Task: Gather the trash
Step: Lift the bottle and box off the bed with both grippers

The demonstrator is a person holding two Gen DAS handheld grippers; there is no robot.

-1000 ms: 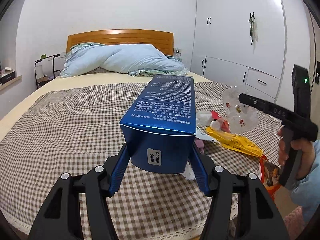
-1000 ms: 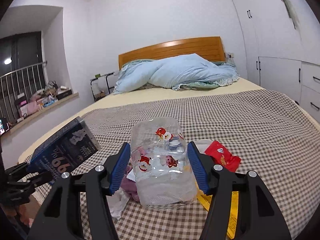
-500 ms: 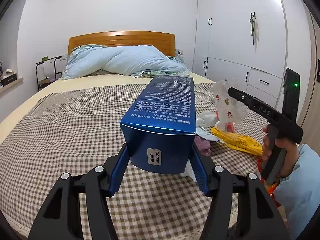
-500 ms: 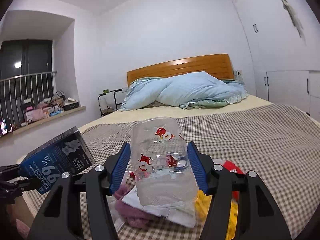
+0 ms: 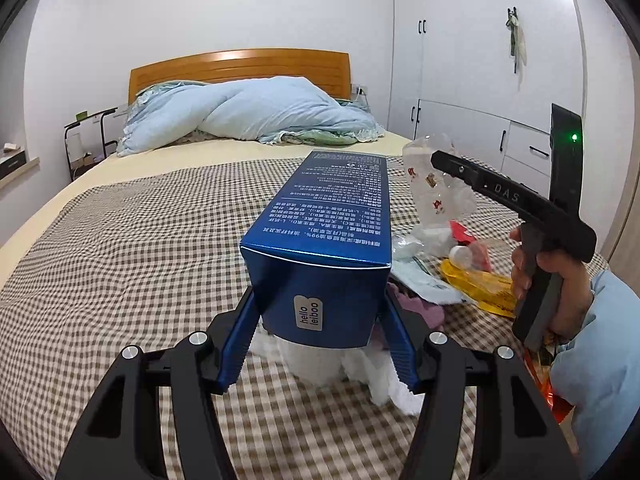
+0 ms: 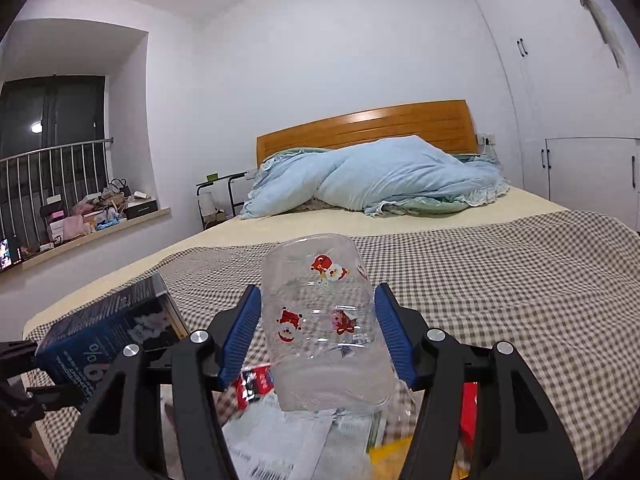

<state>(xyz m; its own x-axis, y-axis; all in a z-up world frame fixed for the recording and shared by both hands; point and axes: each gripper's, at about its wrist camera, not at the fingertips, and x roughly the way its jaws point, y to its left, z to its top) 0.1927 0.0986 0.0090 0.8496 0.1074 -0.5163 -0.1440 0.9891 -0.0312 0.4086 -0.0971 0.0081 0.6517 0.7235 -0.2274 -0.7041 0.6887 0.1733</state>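
My left gripper [image 5: 318,344] is shut on a long blue carton [image 5: 328,232] and holds it level above the checked bedspread [image 5: 132,248]. The carton also shows in the right wrist view [image 6: 108,332]. My right gripper [image 6: 318,340] is shut on a clear plastic cup with Santa prints [image 6: 324,320], lifted above a pile of trash. In the left wrist view the cup [image 5: 434,188] hangs from the right gripper at the right. White crumpled tissue [image 5: 360,368] lies under the carton.
Loose trash lies on the bed's right side: a yellow wrapper [image 5: 476,284], red packets [image 6: 254,384], printed paper [image 6: 280,440], a purple cloth [image 5: 416,304]. A blue duvet [image 5: 256,116] is heaped by the wooden headboard. White wardrobes [image 5: 480,80] stand at the right.
My right gripper has lifted the clear cup off the trash pile and tilted upward. The left gripper with the blue carton has moved slightly forward over the white tissue.
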